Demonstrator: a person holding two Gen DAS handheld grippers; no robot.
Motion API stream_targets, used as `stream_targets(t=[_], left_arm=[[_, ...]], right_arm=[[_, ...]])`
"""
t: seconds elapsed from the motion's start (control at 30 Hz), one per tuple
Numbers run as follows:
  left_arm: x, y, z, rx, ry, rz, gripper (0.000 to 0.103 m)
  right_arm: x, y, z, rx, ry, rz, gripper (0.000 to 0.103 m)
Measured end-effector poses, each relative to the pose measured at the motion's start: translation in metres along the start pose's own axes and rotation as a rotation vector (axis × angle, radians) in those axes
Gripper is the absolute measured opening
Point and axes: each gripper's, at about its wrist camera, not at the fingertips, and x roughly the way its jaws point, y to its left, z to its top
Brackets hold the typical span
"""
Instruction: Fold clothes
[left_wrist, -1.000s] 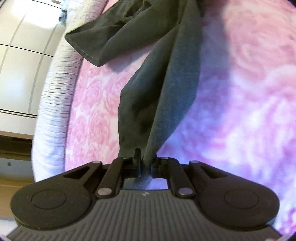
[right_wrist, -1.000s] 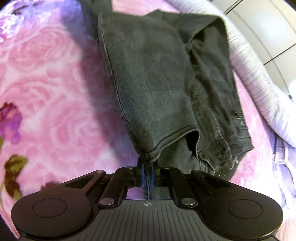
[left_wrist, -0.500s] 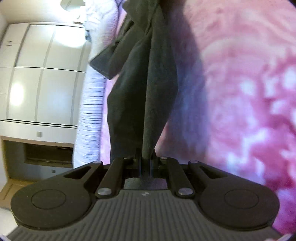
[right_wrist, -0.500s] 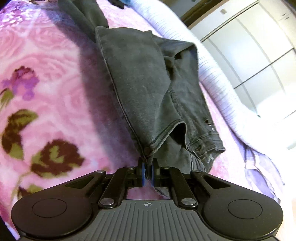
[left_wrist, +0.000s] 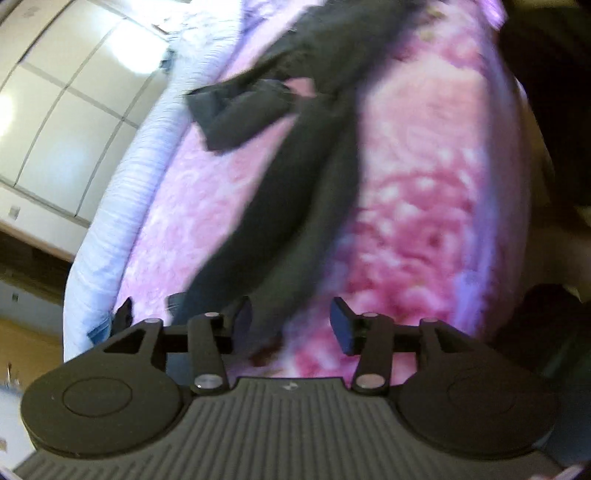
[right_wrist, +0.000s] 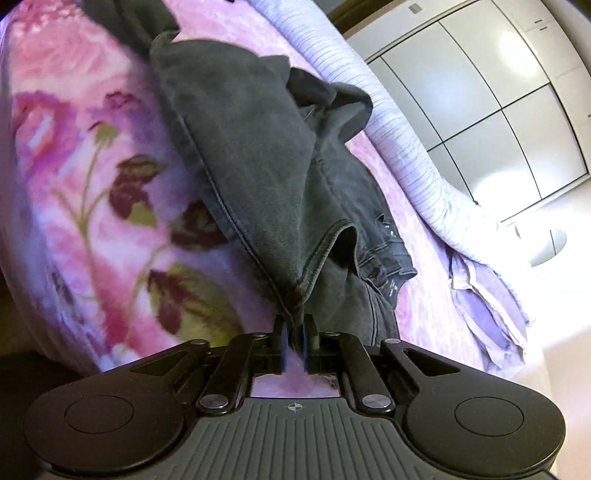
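- Dark jeans (right_wrist: 266, 173): soft, heavyish denim on bed (right_wrist: 74, 166); best held at hem corners.
- Left gripper (left_wrist: 291, 321): fingers opening, cloth slipping free.
- Right gripper (right_wrist: 295, 332): fingers pinching hem.

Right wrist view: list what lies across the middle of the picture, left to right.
Floral blanket → dark jeans → striped white bedding → white wardrobe doors.
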Motion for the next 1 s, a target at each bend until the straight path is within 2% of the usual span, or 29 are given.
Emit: stream_targets(t=[0.13,0.17,0.2,0.27,0.3,0.33,0.37,0.4,0.43,0.47,0.5,0.53,0.6,0.63,0.73,0.77,0.87,0.93,1.0], left_arm=[[0.035,0.035,0.001,-0.014,0.006,-0.016,0.053],[0.044,0.043,0.001,-0.011,0.008,-0.033,0.058],[0.052,0.05,0.002,-0.003,0.01,-0.067,0.062],[0.072,0.069,0.005,0.0,0.023,-0.156,0.063],[0.082,0.079,0.007,-0.015,0.035,-0.215,0.061],[0.09,0.089,0.009,-0.031,0.05,-0.267,0.051],[0.095,0.096,0.011,-0.041,0.073,-0.299,0.033],[0.101,0.103,0.011,-0.038,0.095,-0.318,0.017],[0.105,0.108,0.012,-0.03,0.114,-0.33,0.012],[0.107,0.112,0.013,-0.012,0.126,-0.333,0.0],[0.107,0.116,0.013,0.008,0.134,-0.332,0.0],[0.105,0.118,0.013,0.032,0.13,-0.307,0.0],[0.098,0.119,0.011,0.09,0.106,-0.198,0.0],[0.092,0.123,0.01,0.098,0.09,-0.132,0.0],[0.065,0.155,0.007,0.012,0.024,0.128,0.0],[0.055,0.164,0.005,-0.019,0.003,0.188,0.0],[0.021,0.161,-0.001,-0.056,-0.06,0.165,0.003],[0.014,0.142,-0.006,-0.03,-0.072,0.07,0.014],[0.02,0.116,-0.013,0.035,-0.066,-0.004,0.049]], right_arm=[[0.009,0.01,0.007,-0.058,0.011,-0.024,0.014],[0.011,0.01,0.009,-0.068,0.01,-0.028,0.02],[0.013,0.01,0.01,-0.076,0.011,-0.031,0.037],[0.017,0.009,0.01,-0.089,0.005,-0.04,0.056],[0.018,0.008,0.009,-0.093,0.002,-0.034,0.056],[0.02,0.005,0.009,-0.097,0.001,-0.017,0.056],[0.022,0.001,0.008,-0.088,0.003,0.005,0.055],[0.022,-0.004,0.008,-0.066,0.008,0.033,0.044],[0.023,-0.009,0.008,-0.045,0.017,0.068,0.034],[0.023,-0.011,0.008,-0.032,0.024,0.098,0.017],[0.023,-0.012,0.009,-0.028,0.026,0.116,0.009],[0.022,-0.013,0.01,-0.022,0.024,0.124,0.007],[0.022,-0.019,0.014,0.008,0.012,0.115,0.004],[0.02,-0.023,0.016,0.021,0.001,0.092,0.004],[0.014,-0.039,0.029,0.011,-0.049,-0.017,0.004],[0.01,-0.05,0.034,0.022,-0.066,-0.063,0.004],[-0.002,-0.083,0.053,0.076,-0.087,-0.135,0.004],[-0.009,-0.09,0.062,0.107,-0.084,-0.138,0.004],[-0.016,-0.077,0.063,0.084,-0.067,-0.115,0.004]])
